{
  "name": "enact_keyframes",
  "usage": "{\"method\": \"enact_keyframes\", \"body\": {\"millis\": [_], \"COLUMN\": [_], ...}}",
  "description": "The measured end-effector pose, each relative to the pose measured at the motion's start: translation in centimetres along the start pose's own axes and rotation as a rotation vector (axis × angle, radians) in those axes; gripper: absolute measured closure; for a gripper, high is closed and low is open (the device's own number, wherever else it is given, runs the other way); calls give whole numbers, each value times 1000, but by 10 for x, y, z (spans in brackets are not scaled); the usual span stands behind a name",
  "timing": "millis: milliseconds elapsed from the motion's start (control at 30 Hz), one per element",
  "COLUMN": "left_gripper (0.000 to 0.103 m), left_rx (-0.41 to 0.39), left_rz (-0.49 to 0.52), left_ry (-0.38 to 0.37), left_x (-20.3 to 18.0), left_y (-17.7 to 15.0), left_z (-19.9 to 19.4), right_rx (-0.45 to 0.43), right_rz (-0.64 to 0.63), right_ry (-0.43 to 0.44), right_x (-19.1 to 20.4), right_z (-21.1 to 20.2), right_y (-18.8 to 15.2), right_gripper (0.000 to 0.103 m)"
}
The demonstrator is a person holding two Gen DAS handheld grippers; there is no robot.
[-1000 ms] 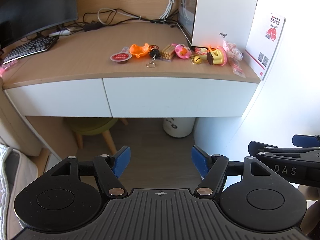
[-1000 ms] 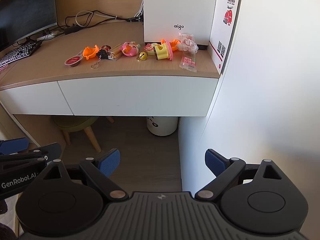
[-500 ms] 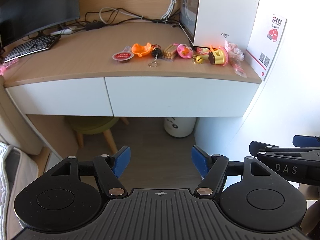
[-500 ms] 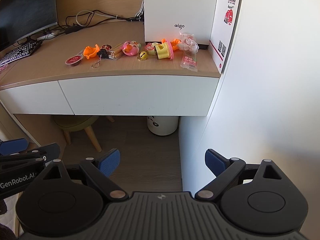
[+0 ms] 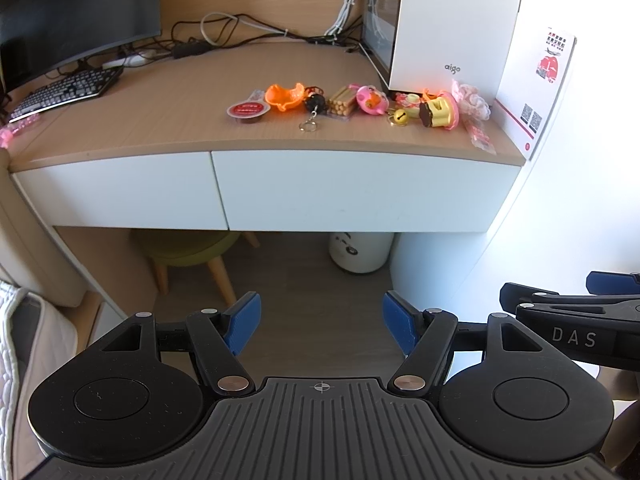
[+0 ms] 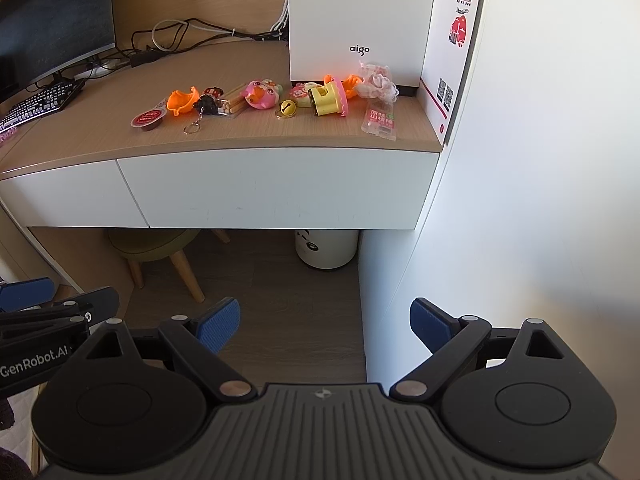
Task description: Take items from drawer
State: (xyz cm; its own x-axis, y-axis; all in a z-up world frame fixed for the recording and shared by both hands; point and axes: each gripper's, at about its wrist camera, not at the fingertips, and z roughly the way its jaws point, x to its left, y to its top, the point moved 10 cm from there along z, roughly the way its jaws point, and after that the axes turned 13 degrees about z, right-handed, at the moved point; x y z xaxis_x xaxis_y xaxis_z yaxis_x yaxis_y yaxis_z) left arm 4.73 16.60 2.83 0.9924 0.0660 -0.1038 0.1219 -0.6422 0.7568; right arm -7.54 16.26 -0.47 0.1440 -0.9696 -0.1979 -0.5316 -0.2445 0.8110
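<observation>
White and flat-fronted, the right-hand drawer [image 5: 360,190] sat shut under the wooden desk top [image 5: 168,108], well ahead of and above both my tools. My left gripper [image 5: 322,322] hung over the floor with its blue pads spread wide and nothing between them; my right gripper [image 6: 324,324] was just as wide apart and just as empty. A narrower drawer [image 5: 120,192] sat beside the first, split from it by a thin seam; neither front showed a handle.

On the desk lay a row of small things: a round foil-lidded cup with a red top [image 5: 248,111], an orange plastic shape [image 5: 285,97], a black keychain on a metal ring [image 5: 314,106], a bundle of pale sticks [image 5: 343,101], a glossy pink toy [image 5: 372,99], a brass bell [image 5: 400,117], a yellow toy on a pink base [image 5: 438,110], a frilly pink scrunchie [image 6: 378,84] and a clear printed sachet [image 6: 380,120]. Behind them stood a smooth white computer case [image 5: 456,24] marked "aigo".

Under the desk, a green stool [image 6: 156,244] with wooden legs and a white bin [image 6: 326,248] were cut off by the drawer fronts. The monitor [image 5: 72,16] and keyboard [image 5: 64,90] ran off the left edge. The print on the white card [image 6: 450,52] against the wall was too small to read.
</observation>
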Motion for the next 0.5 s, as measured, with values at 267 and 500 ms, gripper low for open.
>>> {"method": "enact_keyframes", "body": {"millis": [267,500], "left_gripper": [30,30], "left_rx": [-1,10], "left_rz": [6,19], "left_ry": [-16,-47], "left_x": [0,-5], "left_y": [-4,-4], "left_z": [-1,2], "right_rx": [-3,8], "right_rz": [3,3], "right_ry": [2,4], "right_x": [-1,-2], "right_z": [0,3], "right_y": [-1,0], "right_gripper": [10,10]}}
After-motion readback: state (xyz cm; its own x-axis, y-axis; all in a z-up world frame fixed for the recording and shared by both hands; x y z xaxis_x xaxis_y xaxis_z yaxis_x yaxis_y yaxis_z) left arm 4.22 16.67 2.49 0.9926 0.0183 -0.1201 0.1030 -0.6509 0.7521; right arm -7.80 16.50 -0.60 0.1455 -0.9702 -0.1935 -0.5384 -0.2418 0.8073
